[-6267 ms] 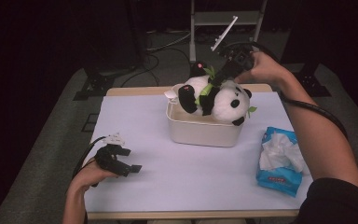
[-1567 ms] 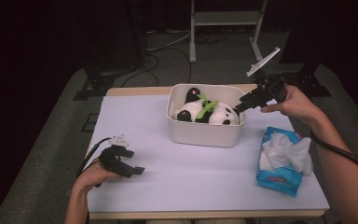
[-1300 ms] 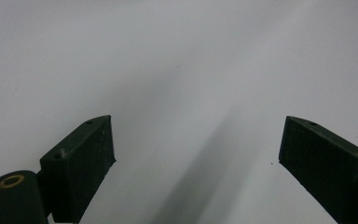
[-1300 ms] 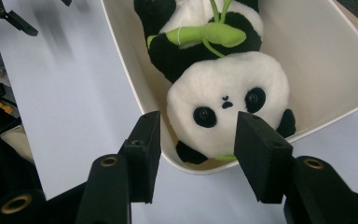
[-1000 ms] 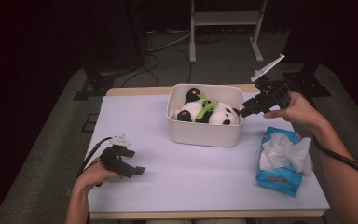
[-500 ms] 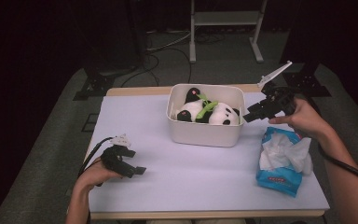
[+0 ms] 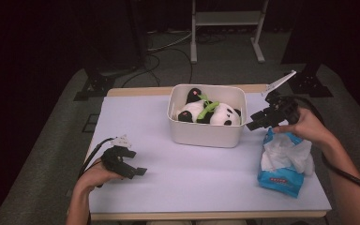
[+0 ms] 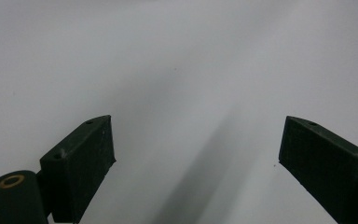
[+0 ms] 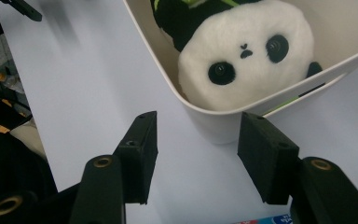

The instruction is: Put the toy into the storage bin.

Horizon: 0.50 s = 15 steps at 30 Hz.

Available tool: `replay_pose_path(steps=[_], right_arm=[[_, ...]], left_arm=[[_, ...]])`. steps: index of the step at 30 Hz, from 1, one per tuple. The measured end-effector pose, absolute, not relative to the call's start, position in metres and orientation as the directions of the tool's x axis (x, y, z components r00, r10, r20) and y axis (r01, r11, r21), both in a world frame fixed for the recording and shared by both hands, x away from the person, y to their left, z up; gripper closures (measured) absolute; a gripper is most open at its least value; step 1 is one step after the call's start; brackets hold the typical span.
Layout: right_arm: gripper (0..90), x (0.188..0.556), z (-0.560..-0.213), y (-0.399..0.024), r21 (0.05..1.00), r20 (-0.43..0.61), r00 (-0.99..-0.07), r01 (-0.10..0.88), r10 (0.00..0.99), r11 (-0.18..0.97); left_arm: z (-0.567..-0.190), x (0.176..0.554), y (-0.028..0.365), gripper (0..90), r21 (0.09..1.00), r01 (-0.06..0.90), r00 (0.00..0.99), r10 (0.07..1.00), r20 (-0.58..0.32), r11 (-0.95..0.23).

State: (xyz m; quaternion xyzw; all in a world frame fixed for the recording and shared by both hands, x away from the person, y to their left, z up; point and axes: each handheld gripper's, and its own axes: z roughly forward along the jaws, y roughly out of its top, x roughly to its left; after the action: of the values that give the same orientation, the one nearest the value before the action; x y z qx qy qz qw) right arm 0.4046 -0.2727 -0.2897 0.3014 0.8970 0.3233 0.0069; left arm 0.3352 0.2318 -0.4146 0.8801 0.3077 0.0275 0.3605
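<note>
The right gripper [image 7: 257,121] hangs just off the right-hand corner of the white bin [image 7: 205,134], its jaws parted and freshly widening, nothing between them. Straight ahead of those jaws, past the bin's rim, the plush panda [image 9: 242,56] lies down inside the bin, face turned up toward the jaws, a green strip across its body. Below and behind the jaws sits the blue tissue pack [image 7: 281,173], right under the person's wrist. Over on the other side, the left gripper [image 7: 132,169] rests low at the near edge of the white table [image 7: 192,178], jaws spread wide, bare tabletop between and ahead of them.
</note>
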Motion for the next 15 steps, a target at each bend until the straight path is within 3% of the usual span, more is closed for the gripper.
replay_pose_path(steps=[15], right_arm=[[45.5,0.384,-0.305,-0.283,0.583,0.204,-0.807,0.555,0.555,0.593]], left_arm=[[-0.414,0.333,0.229,9.4,0.652,0.513,0.816,0.553,-0.169,-0.558]])
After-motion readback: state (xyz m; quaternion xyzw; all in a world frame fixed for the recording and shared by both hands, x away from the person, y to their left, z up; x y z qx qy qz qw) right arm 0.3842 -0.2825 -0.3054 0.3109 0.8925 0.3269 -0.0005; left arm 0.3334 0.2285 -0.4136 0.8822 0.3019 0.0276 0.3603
